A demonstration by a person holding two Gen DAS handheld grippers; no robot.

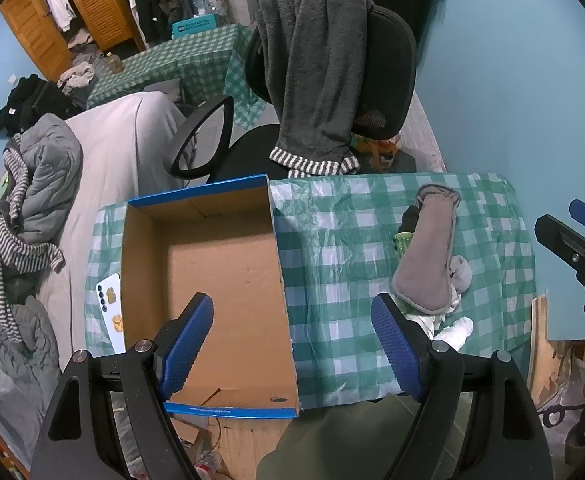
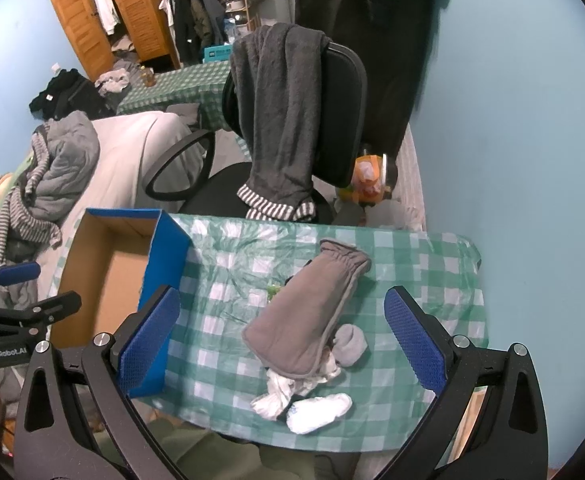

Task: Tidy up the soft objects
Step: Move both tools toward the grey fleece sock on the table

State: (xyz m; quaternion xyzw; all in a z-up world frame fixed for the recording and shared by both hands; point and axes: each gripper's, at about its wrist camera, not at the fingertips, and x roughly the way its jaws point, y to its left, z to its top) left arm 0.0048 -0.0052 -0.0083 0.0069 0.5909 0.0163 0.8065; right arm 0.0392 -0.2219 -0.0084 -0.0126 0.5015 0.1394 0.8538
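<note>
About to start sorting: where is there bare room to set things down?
The open blue cardboard box holds nothing visible. The green checked tablecloth lies bare between the box and the grey fabric mitten. It is crowded around the mitten, with white socks underneath.

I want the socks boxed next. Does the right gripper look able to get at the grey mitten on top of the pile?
Probably yes. The right gripper is open and the grey mitten lies on top of the pile between its fingers, with nothing covering it.
</note>
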